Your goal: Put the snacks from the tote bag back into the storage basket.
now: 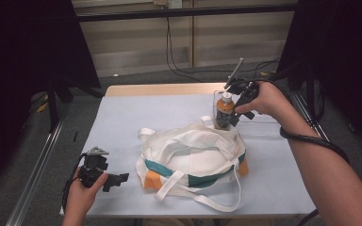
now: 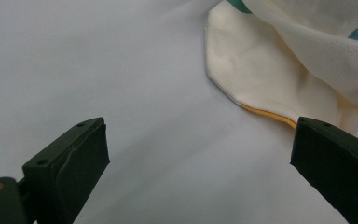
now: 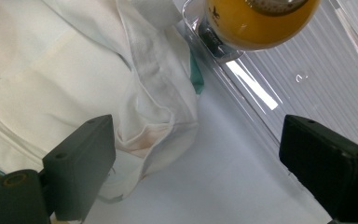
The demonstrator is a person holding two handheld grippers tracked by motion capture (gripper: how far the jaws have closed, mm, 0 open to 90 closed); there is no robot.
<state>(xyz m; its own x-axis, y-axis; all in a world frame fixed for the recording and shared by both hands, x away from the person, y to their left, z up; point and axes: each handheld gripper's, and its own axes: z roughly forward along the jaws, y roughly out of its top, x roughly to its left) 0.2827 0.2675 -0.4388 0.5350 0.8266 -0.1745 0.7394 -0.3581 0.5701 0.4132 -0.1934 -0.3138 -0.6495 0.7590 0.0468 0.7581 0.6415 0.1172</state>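
A white tote bag (image 1: 193,155) with teal and orange panels lies slumped in the middle of the table. Behind it a bottle (image 1: 225,110) with an orange cap and label stands upright in a clear plastic tray (image 1: 264,121). My right gripper (image 1: 241,115) hovers just right of the bottle, open and holding nothing. From the right gripper view the bottle (image 3: 261,18) is at the top, the tray (image 3: 317,79) on the right, and the bag's edge (image 3: 144,107) between the wide-open jaws (image 3: 196,149). My left gripper (image 1: 118,181) rests open at the front left, with the bag's corner (image 2: 270,70) ahead of it (image 2: 200,144).
A pale cloth (image 1: 122,122) covers the table, with bare wood (image 1: 160,89) along the far edge. The bag's long strap (image 1: 217,202) loops toward the front edge. Black stands and cables (image 1: 179,66) are behind the table, and a metal rail (image 1: 37,169) runs along the left.
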